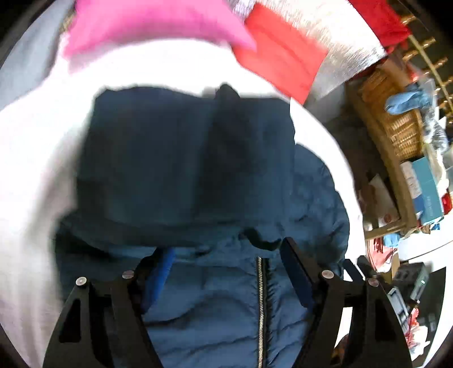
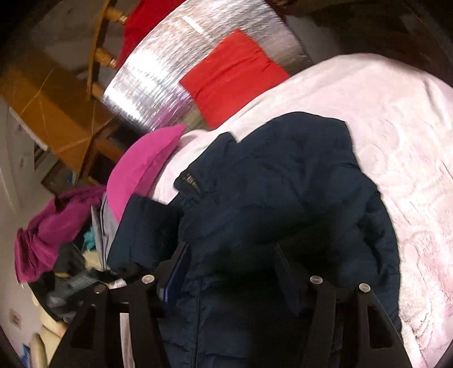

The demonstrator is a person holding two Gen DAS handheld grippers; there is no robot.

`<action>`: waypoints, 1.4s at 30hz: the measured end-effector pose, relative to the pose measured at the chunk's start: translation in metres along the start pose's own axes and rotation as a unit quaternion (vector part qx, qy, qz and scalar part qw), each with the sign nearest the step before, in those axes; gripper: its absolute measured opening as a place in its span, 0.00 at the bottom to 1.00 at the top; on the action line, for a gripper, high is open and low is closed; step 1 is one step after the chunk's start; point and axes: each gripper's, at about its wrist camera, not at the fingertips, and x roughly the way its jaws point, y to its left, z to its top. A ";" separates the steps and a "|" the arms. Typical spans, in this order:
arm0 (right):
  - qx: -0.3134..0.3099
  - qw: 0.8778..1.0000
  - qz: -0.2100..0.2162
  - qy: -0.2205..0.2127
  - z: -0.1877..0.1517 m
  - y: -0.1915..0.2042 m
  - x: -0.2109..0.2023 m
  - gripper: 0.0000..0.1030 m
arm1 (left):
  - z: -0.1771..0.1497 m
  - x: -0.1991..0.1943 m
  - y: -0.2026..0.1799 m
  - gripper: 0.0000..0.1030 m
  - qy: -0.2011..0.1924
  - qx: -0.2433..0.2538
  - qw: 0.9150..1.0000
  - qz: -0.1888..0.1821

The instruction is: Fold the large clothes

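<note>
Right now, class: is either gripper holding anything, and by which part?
Nothing is held. Both the left gripper and the right gripper have open jaws over the navy puffer jacket, gripping no fabric.

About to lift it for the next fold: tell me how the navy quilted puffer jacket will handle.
The navy quilted puffer jacket probably flops and sags; it already lies in soft folds. Its puffy quilting suggests it is light for its bulk. The smooth shell may slip, so grip near the metal zipper.

At the top of the frame we saw a pink cushion (image 1: 153, 25) beside a red cloth (image 1: 280, 53) on a silver sheet (image 1: 339, 48); at the right edge stood a wicker shelf (image 1: 396, 133).
</note>
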 end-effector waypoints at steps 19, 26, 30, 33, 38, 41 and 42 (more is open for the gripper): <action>-0.579 0.801 -0.151 0.025 -0.079 0.251 0.122 0.83 | -0.001 -0.086 0.141 0.77 -0.090 -0.252 0.962 0.053; -0.531 0.826 -0.187 -0.008 -0.049 0.256 0.140 0.58 | 0.004 -0.068 0.134 0.77 -0.084 -0.247 0.964 0.053; -0.313 0.937 -0.154 -0.010 0.014 0.196 0.112 0.55 | 0.005 -0.063 0.131 0.77 -0.078 -0.240 0.966 0.060; -0.157 0.979 -0.131 0.011 0.041 0.124 0.099 0.58 | 0.007 -0.056 0.127 0.77 -0.071 -0.235 0.967 0.067; 0.036 0.992 -0.076 0.089 0.030 0.022 0.098 0.58 | 0.009 -0.042 0.118 0.77 -0.055 -0.220 0.971 0.077; 0.067 0.992 -0.033 0.101 0.011 0.002 0.086 0.60 | 0.010 -0.030 0.114 0.77 -0.041 -0.208 0.973 0.089; 0.051 0.993 -0.030 0.099 0.007 0.005 0.080 0.62 | 0.010 -0.025 0.113 0.77 -0.035 -0.206 0.973 0.094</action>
